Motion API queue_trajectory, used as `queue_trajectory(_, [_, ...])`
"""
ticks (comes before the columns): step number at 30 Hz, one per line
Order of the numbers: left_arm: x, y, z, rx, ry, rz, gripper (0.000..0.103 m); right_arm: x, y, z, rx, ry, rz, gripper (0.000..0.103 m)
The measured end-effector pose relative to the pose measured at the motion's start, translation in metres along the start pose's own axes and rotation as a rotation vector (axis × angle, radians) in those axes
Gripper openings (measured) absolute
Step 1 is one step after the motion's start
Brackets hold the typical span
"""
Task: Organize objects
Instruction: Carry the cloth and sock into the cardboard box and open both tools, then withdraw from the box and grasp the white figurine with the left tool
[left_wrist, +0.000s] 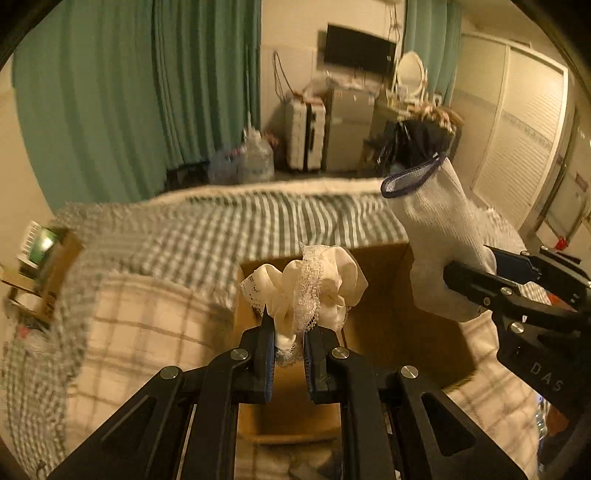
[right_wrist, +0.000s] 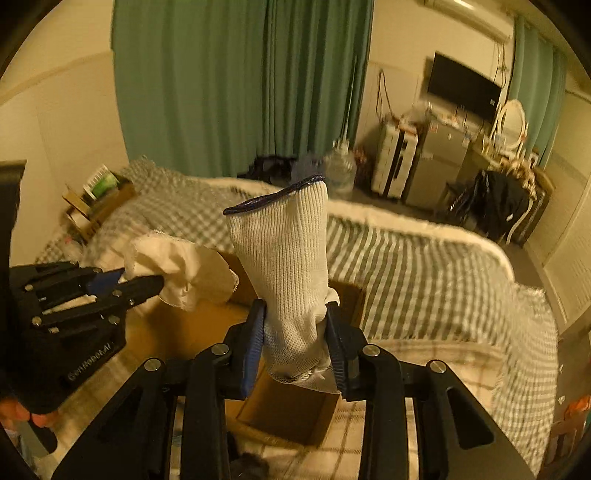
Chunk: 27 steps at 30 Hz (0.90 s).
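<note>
My left gripper (left_wrist: 289, 343) is shut on a cream lace-trimmed scrunchie (left_wrist: 314, 291) and holds it above an open cardboard box (left_wrist: 388, 325) on the bed. It also shows in the right wrist view (right_wrist: 147, 284), with the scrunchie (right_wrist: 184, 273) at its tips. My right gripper (right_wrist: 295, 332) is shut on a white knitted glove with a dark blue cuff (right_wrist: 284, 258), held upright over the same box (right_wrist: 295, 421). In the left wrist view the right gripper (left_wrist: 476, 273) holds the glove (left_wrist: 443, 229) at the right of the box.
The box rests on a bed with a green-and-white checked blanket (left_wrist: 221, 229). A smaller box of items (left_wrist: 40, 258) sits at the bed's left. Green curtains (right_wrist: 240, 81), suitcases (right_wrist: 395, 166), a wall TV (right_wrist: 465, 88) and a dresser with mirror (right_wrist: 509, 122) stand beyond.
</note>
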<state>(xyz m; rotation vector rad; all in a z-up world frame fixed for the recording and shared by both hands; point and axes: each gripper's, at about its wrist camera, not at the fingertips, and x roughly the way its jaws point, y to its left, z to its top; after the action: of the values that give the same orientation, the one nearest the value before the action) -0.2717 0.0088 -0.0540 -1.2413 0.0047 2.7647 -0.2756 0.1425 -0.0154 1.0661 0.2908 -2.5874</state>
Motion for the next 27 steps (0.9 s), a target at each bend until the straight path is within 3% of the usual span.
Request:
queue_trajectory(6, [0.035, 0.005, -0.006, -0.024, 0.06, -0.055, 0.013, 0.031, -0.016, -0.02, 0.025, 0.018, 0.024, 0.033])
queue_trajectory(8, [0.034, 0.003, -0.005, -0.031, 0.06, -0.058, 0.02, 0.029, -0.018, -0.021, 0.022, 0.003, 0.02, 0.034])
queue_trajectory(10, [0.027, 0.003, -0.003, -0.04, 0.056, -0.044, 0.041, 0.022, -0.018, -0.018, 0.033, -0.019, 0.018, 0.036])
queue_trajectory(11, [0.023, 0.004, -0.001, -0.048, 0.057, -0.037, 0.065, 0.016, -0.018, -0.016, 0.035, -0.034, 0.016, 0.04])
queue_trajectory(12, [0.015, 0.005, -0.001, -0.061, 0.049, -0.021, 0.078, 0.009, -0.016, -0.013, 0.037, -0.051, 0.008, 0.055])
queue_trajectory(14, [-0.004, 0.007, 0.002, -0.068, 0.023, 0.011, 0.078, -0.01, -0.016, -0.009, 0.043, -0.082, -0.02, 0.075])
queue_trajectory(20, [-0.076, 0.007, 0.002, -0.049, -0.053, 0.057, 0.09, -0.095, -0.021, -0.006, 0.095, -0.181, -0.076, 0.087])
queue_trajectory(21, [-0.091, 0.008, 0.002, -0.048, -0.074, 0.063, 0.096, -0.109, -0.02, -0.007, 0.096, -0.192, -0.086, 0.087])
queue_trajectory(25, [-0.14, 0.008, -0.003, -0.04, -0.151, 0.065, 0.1, -0.163, -0.018, -0.02, 0.083, -0.223, -0.122, 0.089])
queue_trajectory(27, [-0.165, 0.008, -0.013, -0.049, -0.185, 0.056, 0.103, -0.184, -0.014, -0.032, 0.076, -0.24, -0.146, 0.099])
